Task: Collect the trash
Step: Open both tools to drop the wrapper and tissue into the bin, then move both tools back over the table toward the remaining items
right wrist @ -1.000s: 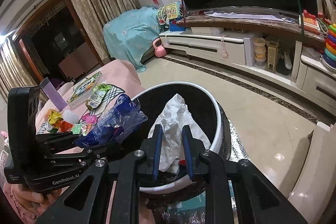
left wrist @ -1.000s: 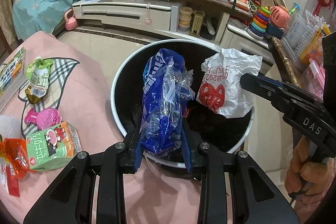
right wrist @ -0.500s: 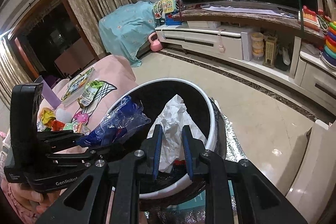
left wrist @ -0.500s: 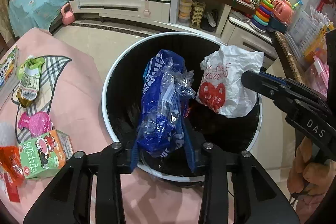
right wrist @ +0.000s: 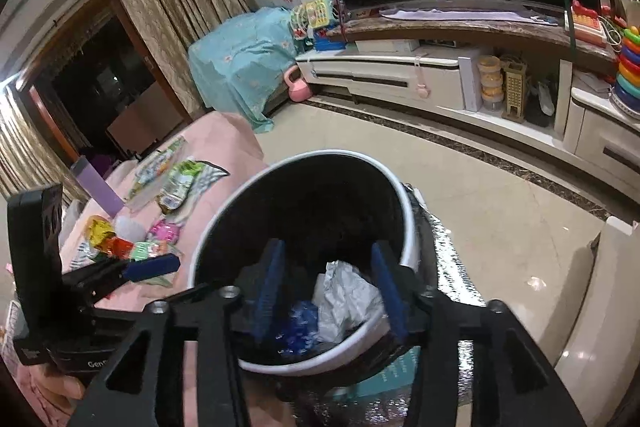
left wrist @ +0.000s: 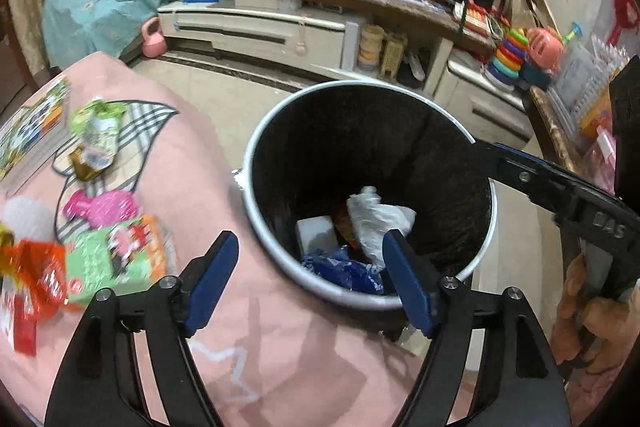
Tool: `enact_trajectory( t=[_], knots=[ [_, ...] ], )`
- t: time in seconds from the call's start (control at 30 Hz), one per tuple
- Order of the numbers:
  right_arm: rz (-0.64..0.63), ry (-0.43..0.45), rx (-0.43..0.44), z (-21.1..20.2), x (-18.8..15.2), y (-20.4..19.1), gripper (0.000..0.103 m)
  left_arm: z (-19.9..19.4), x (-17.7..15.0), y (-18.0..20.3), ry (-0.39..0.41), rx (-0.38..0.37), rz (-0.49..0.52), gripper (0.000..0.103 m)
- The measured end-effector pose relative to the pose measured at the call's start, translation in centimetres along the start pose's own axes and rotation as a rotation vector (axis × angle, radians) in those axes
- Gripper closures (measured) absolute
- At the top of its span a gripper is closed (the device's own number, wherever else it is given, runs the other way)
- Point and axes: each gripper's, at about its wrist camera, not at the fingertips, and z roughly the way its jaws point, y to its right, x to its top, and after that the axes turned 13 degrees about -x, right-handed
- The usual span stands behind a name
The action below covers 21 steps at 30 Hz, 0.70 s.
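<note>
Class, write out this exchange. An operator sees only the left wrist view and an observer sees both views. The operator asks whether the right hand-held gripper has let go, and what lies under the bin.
Operator: Has the right hand-held gripper released? I only see it side-on.
Observer: Yes. Its jaws have just been opening, nothing is between them, and the white bag lies inside the bin.
Operator: What is under the bin?
Observer: A silvery crinkled sheet on the floor, showing at the bin's right in the right wrist view.
</note>
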Motion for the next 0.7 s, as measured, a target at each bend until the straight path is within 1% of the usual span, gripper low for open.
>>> enact_trajectory(
  t=[0.03, 0.07, 0.1, 0.27, 0.47, 0.53, 0.63, 0.7],
  knots=[
    [0.007, 0.008, 0.012, -0.3, -0.2, -0.2, 0.034, -0.5, -0.4, -0.3, 0.012, -0.001, -0.011, 0.024],
    [0.014, 0.018, 0.023, -0.6, -0.3, -0.3, 0.022, -1.0, -0.8, -0.6, 0.028, -0.007, -0.024, 0.024],
    [0.02, 0.035, 0.034, -1.1, -0.5, -0.5, 0.016, -1.4, -1.1, -0.8, 0.04, -0.012, -0.033, 0.023],
    [0.021, 0.061, 0.061, -2.6, -1.4, -1.8, 0.014, -4.2, -3.7, -2.8, 0.095, -0.017, -0.093, 0.023],
    [0.006, 0.062, 0.108, -3.8, -2.7, -4.0, 0.01, -7.4, -7.3, -5.8, 0.148, 0.05, -0.155, 0.023],
    [-0.02, 0.062, 0.133, -3.9, -3.2, -5.2, 0.01, -8.2, -8.4, -6.9, 0.155, 0.05, -0.184, 0.023],
    [-0.077, 0.05, 0.156, -3.7, -4.0, -7.4, 0.01, -9.2, -9.9, -8.2, 0.158, 0.083, -0.213, 0.023],
    [-0.108, 0.041, 0.176, -3.6, -4.4, -8.8, 0.01, -9.8, -10.8, -9.0, 0.166, 0.092, -0.231, 0.023]
  ],
)
